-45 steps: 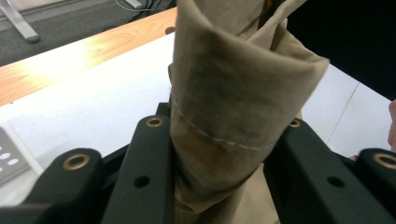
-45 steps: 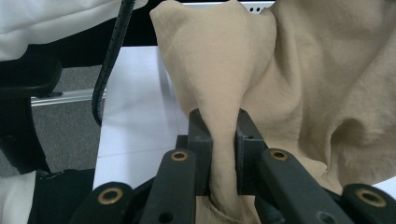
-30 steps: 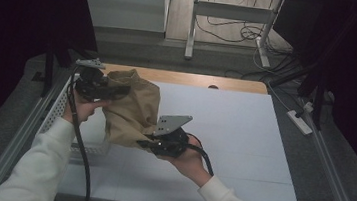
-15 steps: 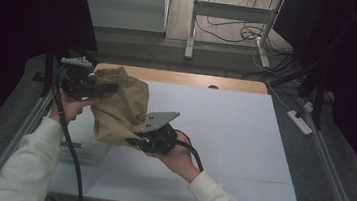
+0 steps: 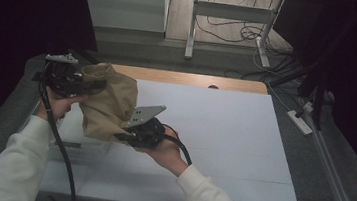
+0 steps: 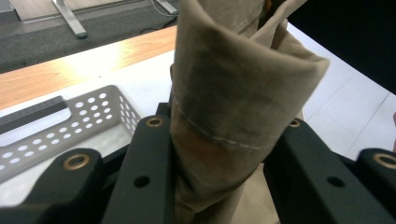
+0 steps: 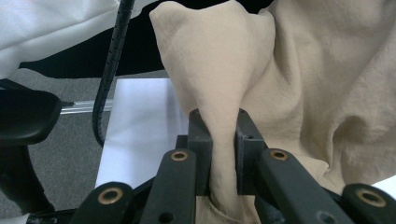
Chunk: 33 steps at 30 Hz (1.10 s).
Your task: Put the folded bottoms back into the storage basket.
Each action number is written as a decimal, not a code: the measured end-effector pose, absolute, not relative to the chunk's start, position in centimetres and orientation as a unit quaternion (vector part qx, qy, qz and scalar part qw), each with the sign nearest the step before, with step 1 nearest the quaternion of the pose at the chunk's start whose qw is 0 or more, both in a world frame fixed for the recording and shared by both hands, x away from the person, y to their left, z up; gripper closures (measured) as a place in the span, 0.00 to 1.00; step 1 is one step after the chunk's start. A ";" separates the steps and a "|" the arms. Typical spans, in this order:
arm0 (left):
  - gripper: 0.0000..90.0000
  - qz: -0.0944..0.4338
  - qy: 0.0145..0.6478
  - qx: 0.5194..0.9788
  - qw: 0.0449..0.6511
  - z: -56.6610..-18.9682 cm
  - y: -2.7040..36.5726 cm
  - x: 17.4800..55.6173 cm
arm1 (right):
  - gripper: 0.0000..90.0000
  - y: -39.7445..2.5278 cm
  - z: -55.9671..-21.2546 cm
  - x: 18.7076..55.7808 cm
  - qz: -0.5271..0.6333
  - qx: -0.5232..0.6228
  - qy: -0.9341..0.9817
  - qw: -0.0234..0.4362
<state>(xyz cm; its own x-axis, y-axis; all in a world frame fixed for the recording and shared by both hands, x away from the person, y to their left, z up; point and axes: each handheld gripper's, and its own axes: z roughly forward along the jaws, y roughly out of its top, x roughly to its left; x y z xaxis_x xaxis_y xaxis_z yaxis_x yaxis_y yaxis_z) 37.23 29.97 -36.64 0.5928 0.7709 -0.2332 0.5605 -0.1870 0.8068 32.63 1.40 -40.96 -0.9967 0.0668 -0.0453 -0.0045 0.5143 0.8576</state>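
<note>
tan cloth (image 5: 108, 105) hanging, long axis vertical

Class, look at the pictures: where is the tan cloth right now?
In the high view the tan cloth hangs over the table's left side, above the white basket, clamped between the left gripper and the right gripper.

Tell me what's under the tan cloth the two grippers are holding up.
Under the tan cloth, a white perforated basket sits on the white table. The cloth hangs over most of it, so the basket's inside is covered and cannot be seen.
</note>
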 end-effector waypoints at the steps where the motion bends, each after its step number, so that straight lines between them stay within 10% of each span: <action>1: 0.78 0.113 0.437 0.762 0.464 -36.7 30.1 37.2 | 0.89 1.6 -40.9 32.7 0.492 0.018 0.870 0.037; 33: 0.78 0.122 0.470 0.750 0.449 -36.7 34.8 37.4 | 0.89 6.3 -41.1 33.8 0.496 0.015 0.868 0.026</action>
<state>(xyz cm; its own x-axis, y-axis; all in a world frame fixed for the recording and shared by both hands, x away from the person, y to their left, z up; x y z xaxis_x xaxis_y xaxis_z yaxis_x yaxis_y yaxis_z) 37.45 34.82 -36.74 0.5289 0.8146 -0.2382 0.5951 -0.1559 0.7884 33.75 6.35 -41.07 -0.9982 0.0513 -0.0305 -0.0001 0.5085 0.8611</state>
